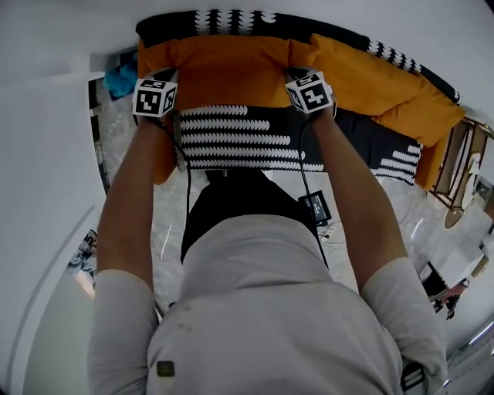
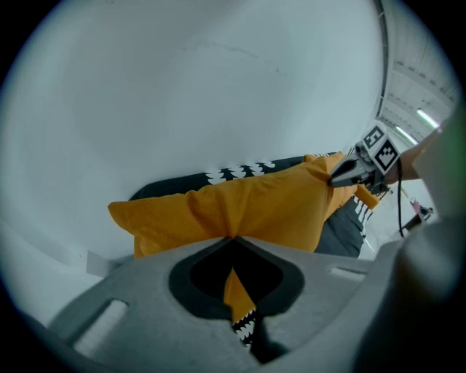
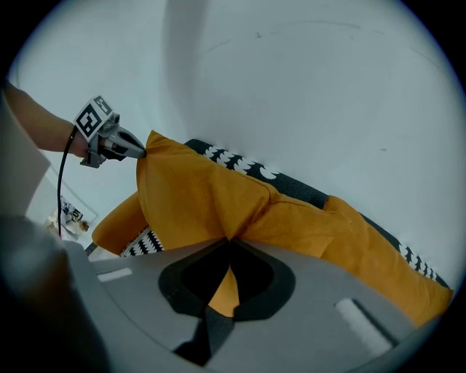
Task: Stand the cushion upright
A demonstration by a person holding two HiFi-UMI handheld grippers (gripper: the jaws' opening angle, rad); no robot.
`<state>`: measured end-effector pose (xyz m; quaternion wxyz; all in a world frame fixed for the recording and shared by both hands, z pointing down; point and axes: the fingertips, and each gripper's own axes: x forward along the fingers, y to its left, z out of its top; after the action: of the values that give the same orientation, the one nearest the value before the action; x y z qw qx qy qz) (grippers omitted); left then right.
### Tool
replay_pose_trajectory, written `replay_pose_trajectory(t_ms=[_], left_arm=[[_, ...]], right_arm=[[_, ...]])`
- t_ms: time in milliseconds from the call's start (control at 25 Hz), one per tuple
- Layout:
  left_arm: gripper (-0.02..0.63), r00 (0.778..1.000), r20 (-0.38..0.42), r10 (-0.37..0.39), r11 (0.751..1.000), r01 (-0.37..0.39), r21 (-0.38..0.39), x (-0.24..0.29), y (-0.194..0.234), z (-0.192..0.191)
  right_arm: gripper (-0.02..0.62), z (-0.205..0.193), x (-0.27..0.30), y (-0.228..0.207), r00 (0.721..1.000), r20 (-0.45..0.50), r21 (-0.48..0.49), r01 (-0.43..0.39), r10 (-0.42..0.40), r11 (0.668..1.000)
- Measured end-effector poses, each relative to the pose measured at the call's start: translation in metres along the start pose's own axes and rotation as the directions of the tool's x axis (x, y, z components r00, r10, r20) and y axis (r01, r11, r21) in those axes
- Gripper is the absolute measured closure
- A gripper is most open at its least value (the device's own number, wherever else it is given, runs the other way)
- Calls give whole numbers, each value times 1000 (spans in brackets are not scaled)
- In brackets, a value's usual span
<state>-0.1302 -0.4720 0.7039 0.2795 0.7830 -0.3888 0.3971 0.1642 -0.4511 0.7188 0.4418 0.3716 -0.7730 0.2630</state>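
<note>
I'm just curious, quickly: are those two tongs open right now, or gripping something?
The left tongs: closed, pinching the orange cushion.
The right tongs: closed, pinching that same cushion.

The plump orange fabric cushion (image 1: 231, 69) is oblong and soft, its cover creased and puckered at both near corners. It lies lengthwise at the back of a black seat cover with white pattern (image 1: 247, 135), close under the white wall (image 1: 324, 15). The left hand-held gripper (image 2: 231, 239) pinches one corner of its cloth and the right hand-held gripper (image 3: 227, 240) the other, both clamped tight on the fabric
</note>
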Motion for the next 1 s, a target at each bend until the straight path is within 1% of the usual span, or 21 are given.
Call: replay_pose_trajectory(t_ms=[120,200,280,400,480,600,760,1000], left_arm=[[600,1000,-22,2,1000,-2,3,11,5,-7],[598,1000,-23,6,1000,-6,-10,20,11,-6],[595,1000,-19,12,999,-13,-41,28,19,-3],[566,1000,-1,28,994,-28,-101,33,28,-2],[557,999,7,32,993,-31,-114,33,30,-2],[509,999,24,31,994,-29,-109,31,30,0],[449,999,37,25,996,-22,-90,23,26,-2],[448,997,77,-8,999,10,-31,-7,2,-7]], right_arm=[[574,-5,11,-1,1000,2,37,2,-2,999],[572,-3,18,-5,1000,14,48,6,-7,999],[566,2,24,-10,1000,21,53,6,-7,999],[552,7,30,-12,1000,29,77,0,-2,997],[530,7,30,-12,999,32,91,-5,2,996],[494,9,30,-9,999,35,89,5,-8,996],[436,13,21,-5,998,53,91,37,-42,995],[434,19,-9,9,992,109,68,62,-69,996]])
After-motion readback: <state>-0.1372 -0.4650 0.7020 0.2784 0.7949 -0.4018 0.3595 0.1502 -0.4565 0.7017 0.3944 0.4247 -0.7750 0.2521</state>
